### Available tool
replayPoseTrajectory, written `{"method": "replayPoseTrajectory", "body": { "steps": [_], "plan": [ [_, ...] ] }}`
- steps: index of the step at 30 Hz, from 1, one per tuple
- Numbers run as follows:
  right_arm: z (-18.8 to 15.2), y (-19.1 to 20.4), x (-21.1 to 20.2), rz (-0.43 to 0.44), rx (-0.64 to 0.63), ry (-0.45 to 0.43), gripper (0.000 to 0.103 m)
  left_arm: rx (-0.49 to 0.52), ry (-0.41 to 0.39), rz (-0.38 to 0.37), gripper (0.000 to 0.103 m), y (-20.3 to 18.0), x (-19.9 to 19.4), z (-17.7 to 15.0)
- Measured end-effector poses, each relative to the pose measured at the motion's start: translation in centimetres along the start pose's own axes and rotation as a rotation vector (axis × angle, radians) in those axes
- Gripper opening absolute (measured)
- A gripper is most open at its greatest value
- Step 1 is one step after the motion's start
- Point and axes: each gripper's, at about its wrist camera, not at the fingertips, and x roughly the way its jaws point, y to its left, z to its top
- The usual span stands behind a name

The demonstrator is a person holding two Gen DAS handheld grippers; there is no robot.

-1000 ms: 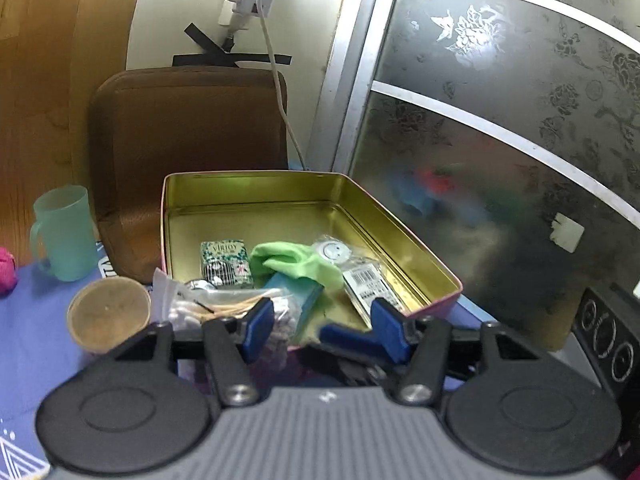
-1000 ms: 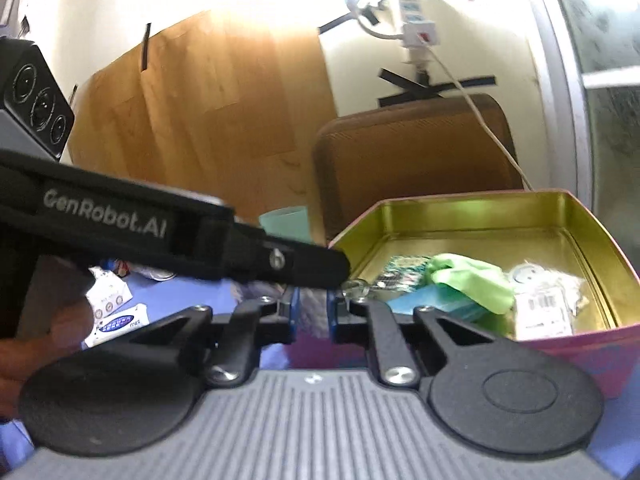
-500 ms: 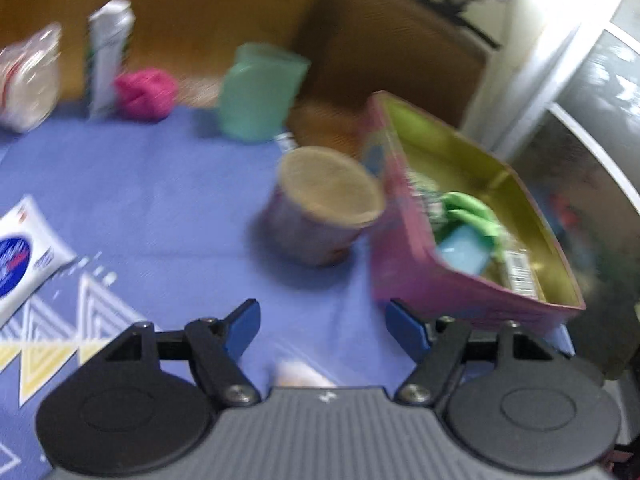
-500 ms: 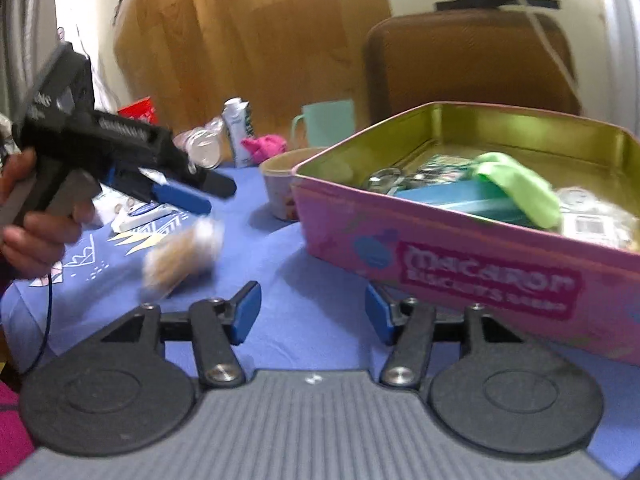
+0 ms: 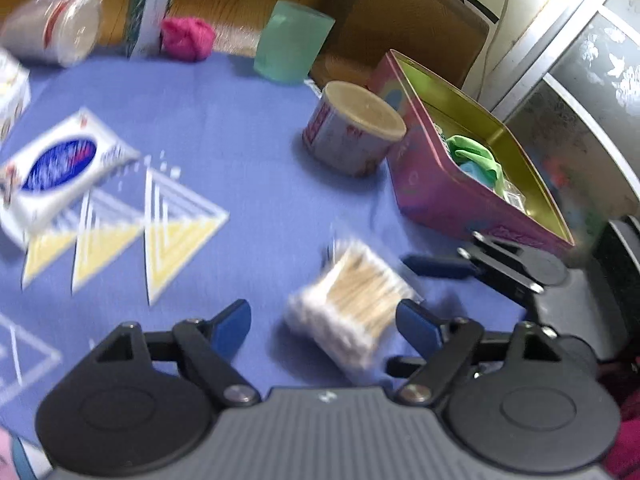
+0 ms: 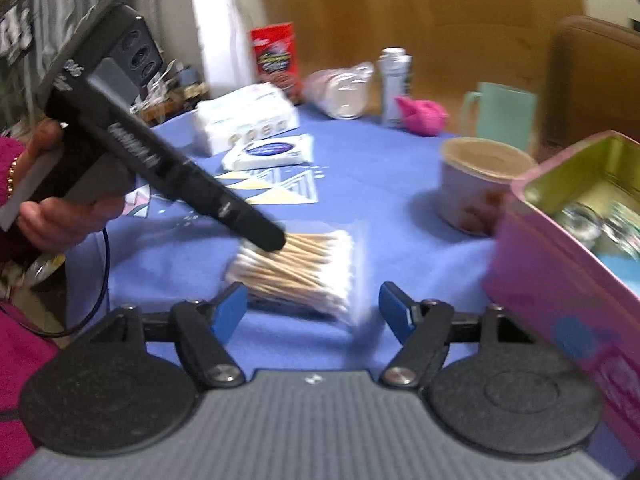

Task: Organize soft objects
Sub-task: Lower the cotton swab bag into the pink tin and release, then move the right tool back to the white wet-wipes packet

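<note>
On the blue cloth I count one pack of cotton swabs, one pink tin and one paper cup. There is one green mug and two tissue packs.

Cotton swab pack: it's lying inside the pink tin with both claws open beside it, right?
Not quite. The cotton swab pack lies on the blue tablecloth, outside the pink tin, as the left wrist view shows. The rest holds: the left claw and the right claw are both open, with the pack just ahead of them.
</note>
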Motion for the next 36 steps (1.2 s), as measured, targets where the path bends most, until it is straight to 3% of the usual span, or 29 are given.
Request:
{"method": "replayPoseTrajectory", "body": {
  "steps": [2,3,4,8,11,15,19,23,25,27,30,36],
  "plan": [
    [0.3,-0.2,1.3,0.016,-0.010,0.029,0.082,-0.020,-0.031,-0.008,0.074,0.1,-0.1,-0.5],
    [0.4,-0.2,1.9,0.025,-0.005,0.044,0.076,-0.024,-0.031,-0.016,0.059,0.0,0.1,-0.4],
    [0.4,0.1,2.0,0.022,-0.012,0.026,0.052,-0.029,-0.024,-0.014,0.059,-0.1,0.3,-0.3],
    [1.1,0.7,1.8,-0.013,-0.022,-0.015,0.050,0.000,-0.027,-0.007,0.059,-1.5,0.1,1.2],
    [1.7,0.3,-0.4,-0.090,-0.021,-0.100,0.050,0.097,-0.072,-0.042,0.059,-4.2,-0.4,4.1],
    [2.7,-1.9,-4.5,-0.258,-0.022,-0.201,0.050,0.250,-0.097,-0.087,0.061,-9.6,1.8,8.6],
    [3.3,-5.1,-7.4,-0.472,-0.033,-0.176,0.049,0.379,-0.070,-0.139,0.063,-14.9,7.2,13.1],
    [3.2,-10.1,-9.4,-0.617,0.117,-0.113,0.049,0.391,-0.037,-0.179,0.064,-18.7,13.1,15.9],
    [2.8,-12.1,-9.6,-0.678,0.175,-0.082,0.049,0.368,-0.051,-0.150,0.080,-19.9,15.6,16.6],
    [2.5,-13.2,-9.2,-0.759,0.184,-0.067,0.051,0.338,-0.073,-0.118,0.083,-20.0,16.8,16.6],
    [1.8,-13.6,-8.9,-0.825,0.202,-0.079,0.059,0.299,-0.084,-0.113,0.083,-19.0,16.6,15.7],
    [0.5,-12.1,-10.8,-0.813,0.304,-0.228,0.059,0.277,-0.155,-0.112,0.086,-15.7,11.5,13.5]
  ]
}}
